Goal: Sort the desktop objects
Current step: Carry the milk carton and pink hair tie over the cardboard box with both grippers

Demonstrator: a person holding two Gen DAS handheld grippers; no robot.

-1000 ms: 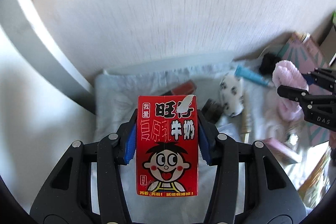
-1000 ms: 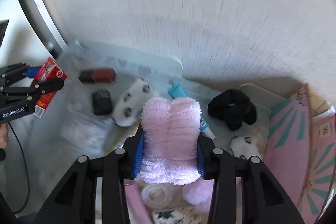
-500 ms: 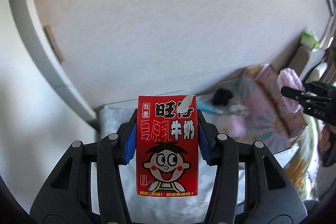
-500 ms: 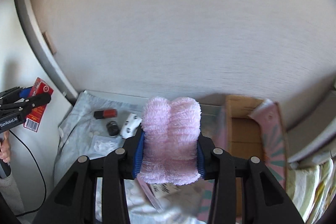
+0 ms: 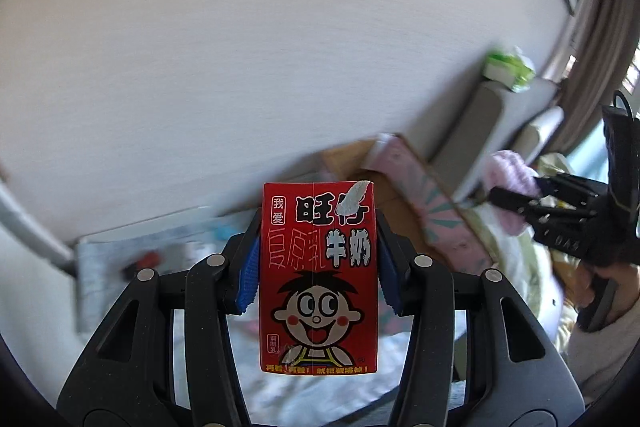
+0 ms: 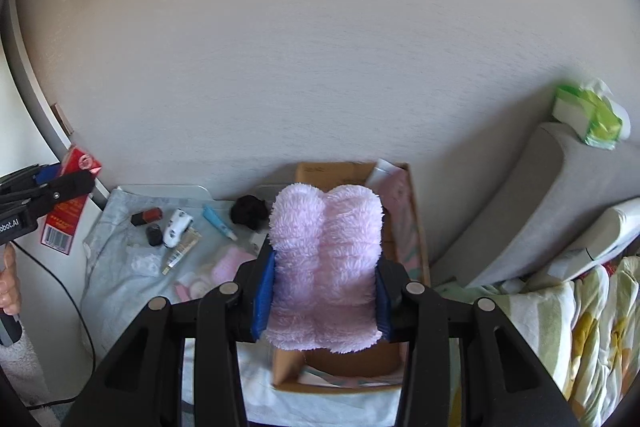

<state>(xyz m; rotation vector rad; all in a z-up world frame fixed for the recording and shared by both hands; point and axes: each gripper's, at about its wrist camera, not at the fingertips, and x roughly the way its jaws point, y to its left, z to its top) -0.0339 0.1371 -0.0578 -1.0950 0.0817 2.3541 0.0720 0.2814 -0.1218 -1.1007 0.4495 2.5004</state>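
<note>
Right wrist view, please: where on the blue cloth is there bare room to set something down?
The cloth's near-left part, in front of the black jar, looks bare. It is crowded from the red case across to the scrunchie.

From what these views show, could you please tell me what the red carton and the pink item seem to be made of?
The red carton looks like coated paperboard: sharp folded edges, a faint sheen and crisp printing. The pink item looks like plush fleece fabric, matte, with a dense fuzzy pile and soft rounded lobes; its filling, if any, cannot be seen.
</note>
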